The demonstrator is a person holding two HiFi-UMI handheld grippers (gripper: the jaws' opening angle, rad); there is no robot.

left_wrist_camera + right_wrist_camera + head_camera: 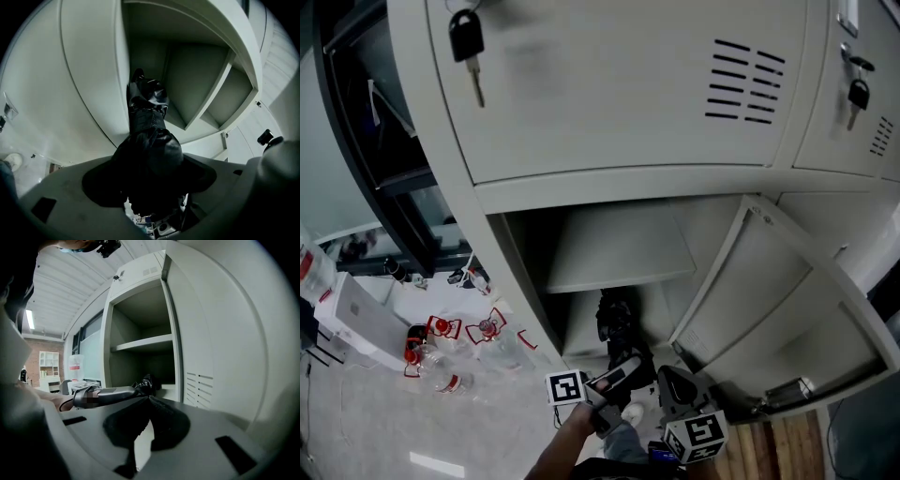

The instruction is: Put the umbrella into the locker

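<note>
A folded black umbrella (pixel 146 110) is clamped at its near end in the left gripper (pixel 623 367), whose jaws are closed tight on the dark fabric. The rest of the umbrella reaches forward from the jaws into an open grey metal locker (pixel 520 244). Its far end lies inside the lower compartment, under the single shelf (pixel 619 248) and close to the left wall. Whether that end rests on the compartment floor cannot be told.

The locker door (pixel 778 309) stands swung wide to the right. In the head view, the person's hand (pixel 581 419) grips the left tool just behind its marker cube (pixel 565 386).

The right gripper (pixel 149 401) is held low in front of the locker, to the right of the left one and apart from the umbrella. Its jaw tips are pressed together with nothing between them. Its own marker cube (pixel 703 437) shows at the bottom edge of the head view. From the right gripper view, the left tool crosses from the left, with the umbrella's bunched black folds poking past the locker's front edge below the shelf.

The locker above is closed, and a key with a black head (pixel 467 42) hangs from its door; a second key (pixel 859 94) hangs from the neighbouring door on the right. Left of the lockers, clear plastic bottles with red caps (pixel 441 328) lie scattered on the pale floor beside a white box (pixel 356 319).
</note>
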